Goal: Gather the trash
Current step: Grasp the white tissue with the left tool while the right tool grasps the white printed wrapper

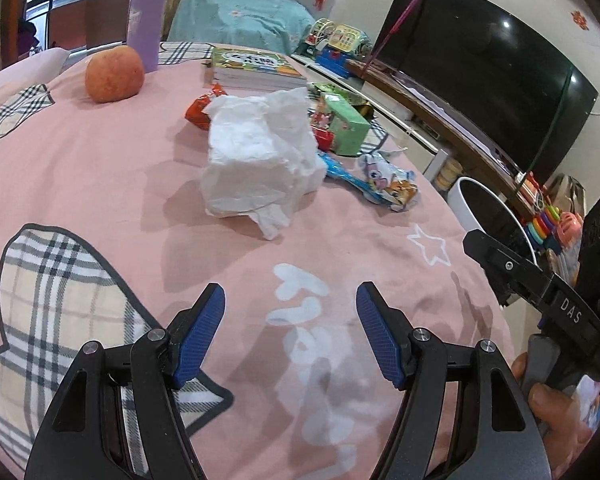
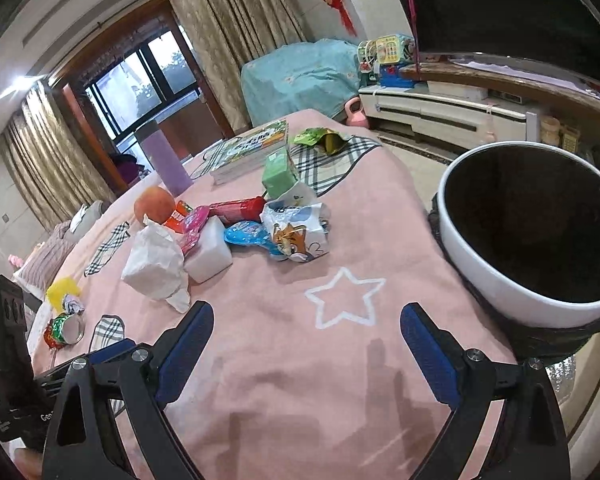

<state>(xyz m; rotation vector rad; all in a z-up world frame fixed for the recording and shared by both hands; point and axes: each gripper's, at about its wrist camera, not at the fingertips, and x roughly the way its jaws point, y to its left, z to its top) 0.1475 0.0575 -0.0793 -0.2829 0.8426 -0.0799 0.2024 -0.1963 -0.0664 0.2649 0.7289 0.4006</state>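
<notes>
- Our left tool hangs wide open and empty over the pink table.
- The crumpled white tissue lies straight ahead of it.
- Our right tool, also open and empty, sits nearer the bin.

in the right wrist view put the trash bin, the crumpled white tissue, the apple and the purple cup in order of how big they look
1. trash bin, though it is nearest the camera
2. crumpled white tissue
3. purple cup
4. apple, close to the cup, so that order is unsure

Pink blanket, white star
</notes>
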